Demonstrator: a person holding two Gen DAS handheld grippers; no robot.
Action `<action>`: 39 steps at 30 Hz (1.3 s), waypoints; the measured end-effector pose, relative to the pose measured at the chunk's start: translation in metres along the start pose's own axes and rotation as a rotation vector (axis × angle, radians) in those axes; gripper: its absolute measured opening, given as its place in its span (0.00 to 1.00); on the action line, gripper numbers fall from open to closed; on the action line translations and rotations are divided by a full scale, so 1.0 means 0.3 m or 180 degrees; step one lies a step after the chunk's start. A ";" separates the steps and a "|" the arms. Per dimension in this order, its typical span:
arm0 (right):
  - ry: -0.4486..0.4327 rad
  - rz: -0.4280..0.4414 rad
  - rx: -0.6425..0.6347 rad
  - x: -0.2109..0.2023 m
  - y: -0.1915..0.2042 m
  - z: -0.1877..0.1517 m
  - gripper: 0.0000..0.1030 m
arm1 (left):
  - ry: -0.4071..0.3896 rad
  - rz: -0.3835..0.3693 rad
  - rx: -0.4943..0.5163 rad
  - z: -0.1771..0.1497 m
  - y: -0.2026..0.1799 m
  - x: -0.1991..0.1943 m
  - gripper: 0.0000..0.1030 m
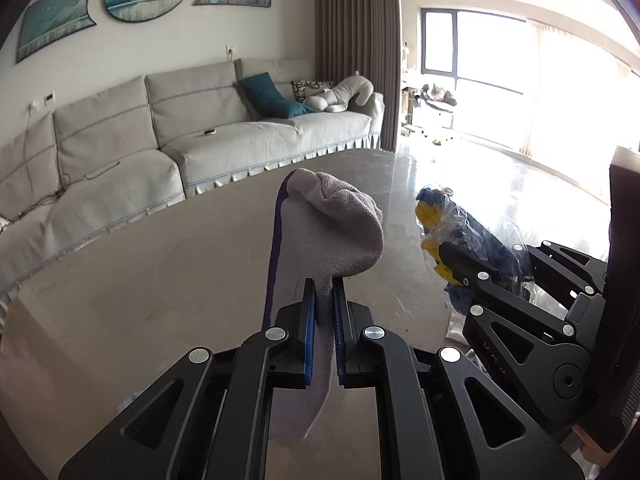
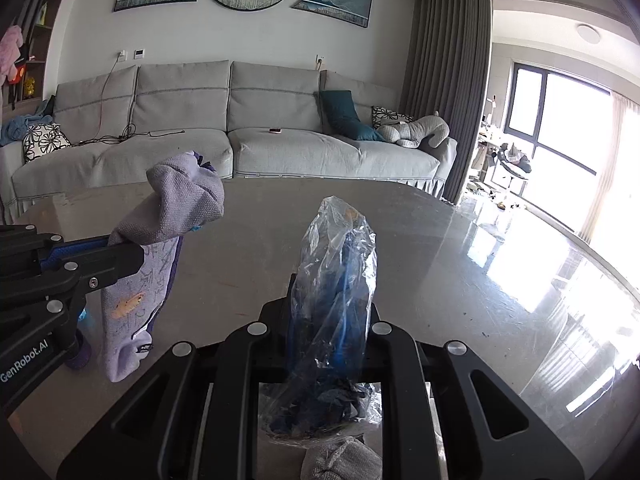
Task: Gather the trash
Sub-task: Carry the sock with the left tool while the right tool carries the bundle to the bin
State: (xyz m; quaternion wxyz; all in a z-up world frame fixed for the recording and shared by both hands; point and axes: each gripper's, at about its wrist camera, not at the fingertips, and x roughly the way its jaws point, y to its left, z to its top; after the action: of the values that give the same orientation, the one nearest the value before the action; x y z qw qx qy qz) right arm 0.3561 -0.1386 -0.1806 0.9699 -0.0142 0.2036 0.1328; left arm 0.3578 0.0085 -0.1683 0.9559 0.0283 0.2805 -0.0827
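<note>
Stretching toward a pale grey fabric sofa [image 2: 240,148] at twelve o'clock, the glossy grey stone bench [image 2: 440,264] carries both tools. The left tool [image 1: 324,300] is clamped on a lilac knitted sock [image 1: 332,224]. The right tool [image 2: 332,320] is clamped on a crinkled clear plastic bag [image 2: 336,280] holding dark blue wrappers, upright above the bench.

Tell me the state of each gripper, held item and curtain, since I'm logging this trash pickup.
Left gripper: shut on the sock.
Sock: pinched mid-length, held up above the table, toe end flopping over.
Right gripper: shut on the plastic bag.
Plastic bag: crumpled, clear, blue and yellow contents, held upright.
Table: glossy, bare where visible.
Curtain: drawn aside beside the window.
</note>
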 end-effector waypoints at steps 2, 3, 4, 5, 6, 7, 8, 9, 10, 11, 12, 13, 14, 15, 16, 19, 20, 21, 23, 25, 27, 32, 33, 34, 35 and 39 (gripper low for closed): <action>-0.0076 0.0008 -0.0004 -0.045 0.000 0.017 0.18 | -0.0054 -0.0081 -0.0043 0.014 0.003 -0.036 0.07; -0.0104 0.0021 -0.0013 -0.068 0.000 0.024 0.18 | -0.0083 -0.0110 -0.0037 0.020 -0.001 -0.054 0.07; -0.0126 0.0035 -0.0029 -0.089 -0.001 0.030 0.18 | -0.0108 -0.0133 -0.0024 0.023 -0.007 -0.074 0.07; -0.0165 0.0035 -0.0039 -0.115 -0.002 0.035 0.18 | -0.0138 -0.0160 -0.0007 0.027 -0.017 -0.096 0.07; -0.0204 0.0030 -0.0052 -0.141 -0.002 0.041 0.18 | -0.0175 -0.0197 0.0010 0.028 -0.027 -0.119 0.07; -0.0233 0.0027 -0.0061 -0.167 -0.002 0.046 0.18 | -0.0198 -0.0217 0.0035 0.028 -0.038 -0.141 0.07; -0.0268 0.0024 -0.0055 -0.195 -0.006 0.048 0.18 | -0.0204 -0.0236 0.0068 0.029 -0.052 -0.161 0.07; -0.0305 0.0017 -0.0040 -0.226 -0.010 0.046 0.18 | -0.0222 -0.0281 0.0083 0.026 -0.065 -0.184 0.07; -0.0328 0.0004 -0.0031 -0.255 -0.014 0.043 0.18 | -0.0235 -0.0322 0.0095 0.024 -0.078 -0.208 0.07; -0.0347 -0.0007 -0.0033 -0.282 -0.017 0.041 0.18 | -0.0237 -0.0348 0.0123 0.026 -0.090 -0.229 0.07; -0.0366 -0.0019 -0.0034 -0.309 -0.021 0.035 0.18 | -0.0253 -0.0378 0.0145 0.025 -0.104 -0.252 0.07; -0.0375 -0.0034 -0.0036 -0.336 -0.024 0.028 0.18 | -0.0270 -0.0411 0.0149 0.024 -0.113 -0.276 0.08; -0.0373 -0.0050 -0.0040 -0.360 -0.030 0.020 0.18 | -0.0283 -0.0440 0.0160 0.026 -0.120 -0.300 0.08; -0.0370 -0.0064 -0.0031 -0.382 -0.034 0.010 0.18 | -0.0292 -0.0452 0.0169 0.021 -0.129 -0.324 0.08; -0.0368 -0.0070 -0.0009 -0.405 -0.041 -0.001 0.18 | -0.0298 -0.0470 0.0178 0.017 -0.135 -0.345 0.08; -0.0382 -0.0127 0.0047 -0.484 -0.060 -0.045 0.18 | -0.0272 -0.0555 0.0211 -0.008 -0.157 -0.405 0.08; -0.0392 -0.0148 0.0062 -0.512 -0.067 -0.060 0.18 | -0.0266 -0.0577 0.0242 -0.019 -0.166 -0.425 0.08; -0.0395 -0.0165 0.0087 -0.537 -0.071 -0.074 0.18 | -0.0262 -0.0611 0.0263 -0.032 -0.175 -0.446 0.08; -0.0386 -0.0174 0.0137 -0.587 -0.076 -0.102 0.18 | -0.0238 -0.0692 0.0310 -0.062 -0.195 -0.486 0.07; -0.0383 -0.0185 0.0152 -0.638 -0.076 -0.134 0.18 | -0.0218 -0.0743 0.0335 -0.097 -0.214 -0.526 0.08; -0.0380 -0.0185 0.0184 -0.682 -0.076 -0.166 0.18 | -0.0161 -0.0795 0.0347 -0.138 -0.238 -0.560 0.07; -0.0276 -0.0152 0.0327 -0.752 -0.066 -0.262 0.18 | 0.0031 -0.0878 0.0413 -0.267 -0.320 -0.613 0.08; -0.0251 -0.0159 0.0336 -0.760 -0.060 -0.281 0.18 | 0.0065 -0.0892 0.0413 -0.295 -0.333 -0.618 0.08; -0.0214 -0.0167 0.0348 -0.768 -0.056 -0.301 0.18 | 0.0100 -0.0903 0.0414 -0.324 -0.350 -0.627 0.08; -0.0180 -0.0175 0.0358 -0.779 -0.053 -0.324 0.18 | 0.0141 -0.0928 0.0406 -0.348 -0.360 -0.631 0.08; -0.0002 -0.0203 0.0457 -0.812 -0.040 -0.413 0.18 | 0.0290 -0.0996 0.0402 -0.438 -0.391 -0.646 0.08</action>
State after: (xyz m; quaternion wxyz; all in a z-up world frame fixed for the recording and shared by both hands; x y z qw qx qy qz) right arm 0.0960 -0.2217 -0.1972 0.9722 0.0490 0.2117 0.0869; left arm 0.1069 -0.0661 -0.1749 0.9139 0.0481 0.3188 -0.2466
